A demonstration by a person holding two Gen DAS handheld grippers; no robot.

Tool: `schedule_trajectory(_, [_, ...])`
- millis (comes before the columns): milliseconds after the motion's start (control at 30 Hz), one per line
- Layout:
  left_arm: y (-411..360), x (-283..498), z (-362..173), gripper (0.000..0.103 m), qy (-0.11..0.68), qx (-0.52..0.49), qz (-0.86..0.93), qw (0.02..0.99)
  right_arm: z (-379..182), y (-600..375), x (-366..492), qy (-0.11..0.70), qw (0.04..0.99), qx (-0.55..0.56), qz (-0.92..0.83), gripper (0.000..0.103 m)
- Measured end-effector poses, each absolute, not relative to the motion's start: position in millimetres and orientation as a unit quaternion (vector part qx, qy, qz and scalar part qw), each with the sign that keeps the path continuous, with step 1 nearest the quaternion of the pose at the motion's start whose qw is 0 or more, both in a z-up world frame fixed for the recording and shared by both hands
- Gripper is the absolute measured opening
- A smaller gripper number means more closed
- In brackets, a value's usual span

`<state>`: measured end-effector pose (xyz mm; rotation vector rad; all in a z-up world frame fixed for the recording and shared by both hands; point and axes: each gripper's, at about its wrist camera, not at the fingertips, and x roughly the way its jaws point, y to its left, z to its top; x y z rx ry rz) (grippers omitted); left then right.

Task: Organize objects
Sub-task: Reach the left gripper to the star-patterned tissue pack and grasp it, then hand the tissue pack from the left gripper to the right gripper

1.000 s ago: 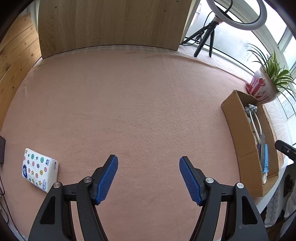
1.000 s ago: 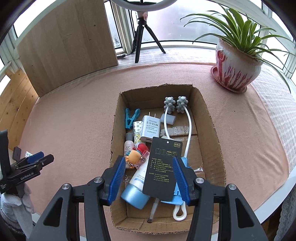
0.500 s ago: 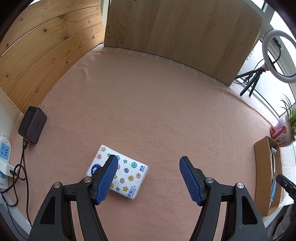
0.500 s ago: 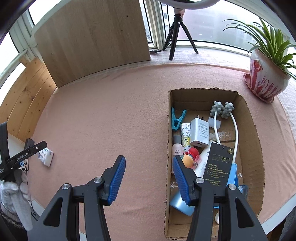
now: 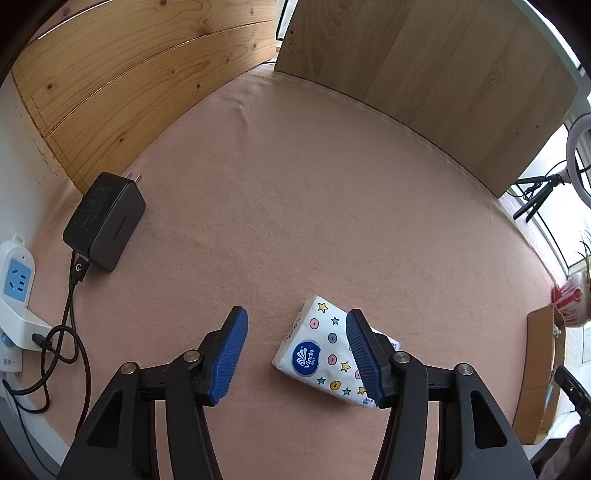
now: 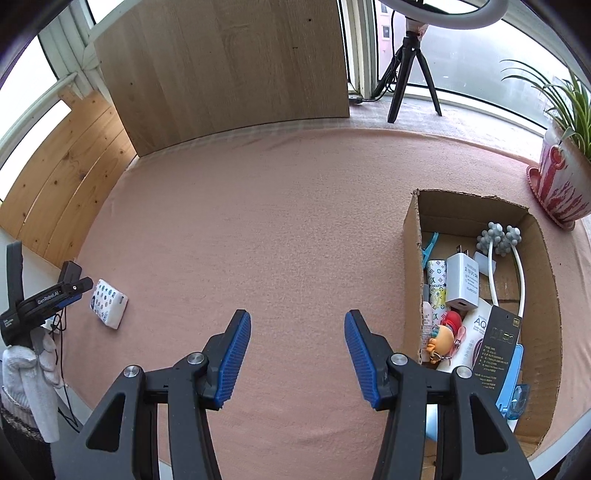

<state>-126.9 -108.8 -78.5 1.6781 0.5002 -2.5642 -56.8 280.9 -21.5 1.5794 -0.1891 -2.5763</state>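
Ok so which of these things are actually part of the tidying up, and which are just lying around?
Part of the job:
- tissue pack, on the cloth, partly under the left gripper, whose jaws are closing
- cardboard box, already holding small items

Lying about:
- black charger
- power strip
- potted plant
- ring light tripod

Soft daylight on both feeds, coming from the windows (image 6: 476, 55) ahead of my right gripper (image 6: 297, 354); glass is blown out to pale grey-white. Cloth (image 6: 258, 221) in front of it is evenly lit, w/ only faint shadows. Ring light (image 6: 443, 11) at top edge reads bright white. Left feed is slightly warmer, wood panels (image 5: 129, 85) beyond the left gripper (image 5: 295, 356) a bit glossy. Heavy fisheye bend at edges, black vignette in corners. Centre sharp, no motion blur I can see.
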Motion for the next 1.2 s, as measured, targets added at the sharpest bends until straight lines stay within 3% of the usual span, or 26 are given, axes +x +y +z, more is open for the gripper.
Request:
schedule_trajectory(200, [-92.8,-138.9,-91.8,0.037,0.148,0.551,-0.821,-0.011,-23.5,277.1,-57.7,-0.062,0.056,0.524,-0.847,0.049])
schedule_trajectory(300, [-80.6,-143.4,-92.9,0.035,0.134,0.550,-0.824,-0.030,-24.5,278.8,-57.1,-0.064,0.056,0.528,-0.845,0.049])
schedule_trajectory(633, [-9.9,-149.2,-99.5,0.034,0.100,0.545,-0.823,-0.126,-22.2,291.5,-51.2,-0.072,0.047,0.530,-0.843,0.049])
schedule_trajectory(1200, [162.2,-117.8,-93.6,0.034,-0.037,0.529,-0.787,-0.315,-36.8,321.8,-32.4,-0.118,0.046,0.551,-0.825,0.049])
